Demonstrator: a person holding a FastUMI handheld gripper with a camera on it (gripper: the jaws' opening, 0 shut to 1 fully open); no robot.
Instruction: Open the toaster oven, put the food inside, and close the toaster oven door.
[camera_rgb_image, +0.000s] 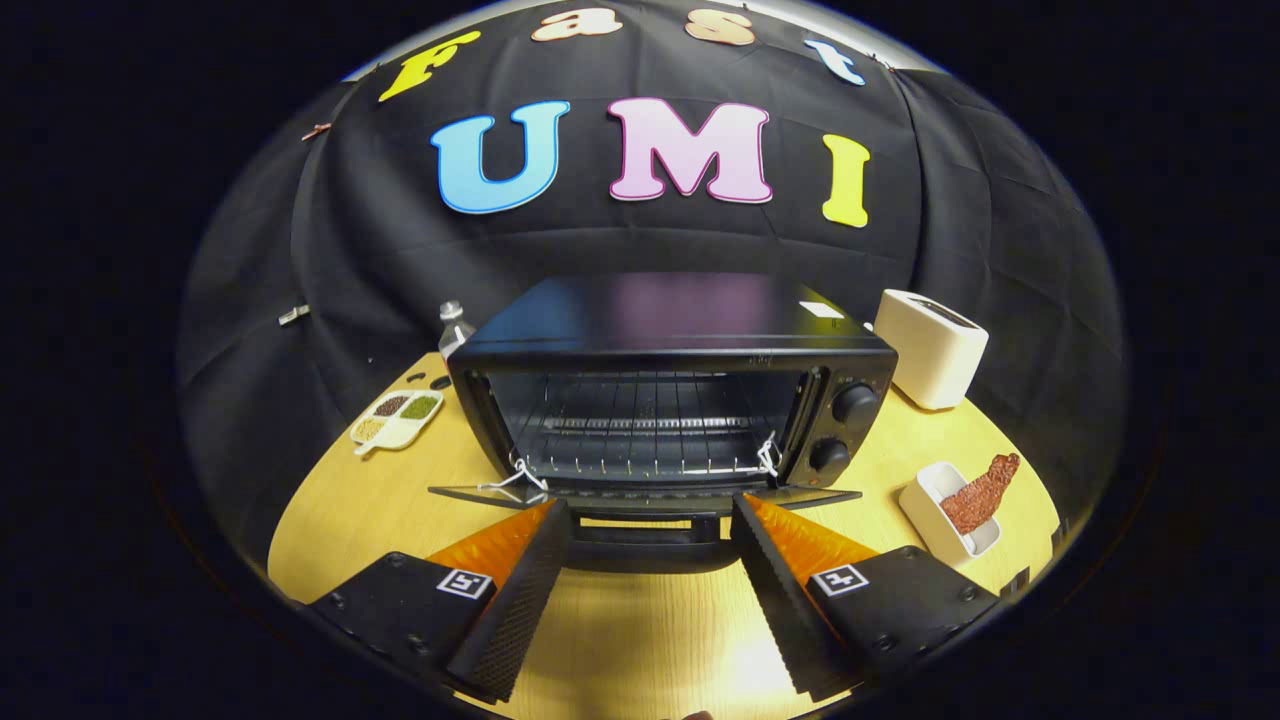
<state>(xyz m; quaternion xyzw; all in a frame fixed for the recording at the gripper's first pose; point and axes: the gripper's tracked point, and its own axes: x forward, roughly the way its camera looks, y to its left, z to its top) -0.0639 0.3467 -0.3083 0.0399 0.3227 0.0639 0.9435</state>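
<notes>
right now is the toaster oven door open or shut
Open: the toaster oven door is folded down flat, the bare wire rack visible inside. The gripper fingers are spread by its handle, gripping nothing.

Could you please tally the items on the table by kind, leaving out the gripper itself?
Appliances: 2, the toaster oven with its door down and a white toaster.
Dishes: 2, a white dish holding the food and a divided tray.
Food pieces: 1.
Bottles: 1, the bottle.
Total: 6.
The gripper is open at the door's handle.
</notes>
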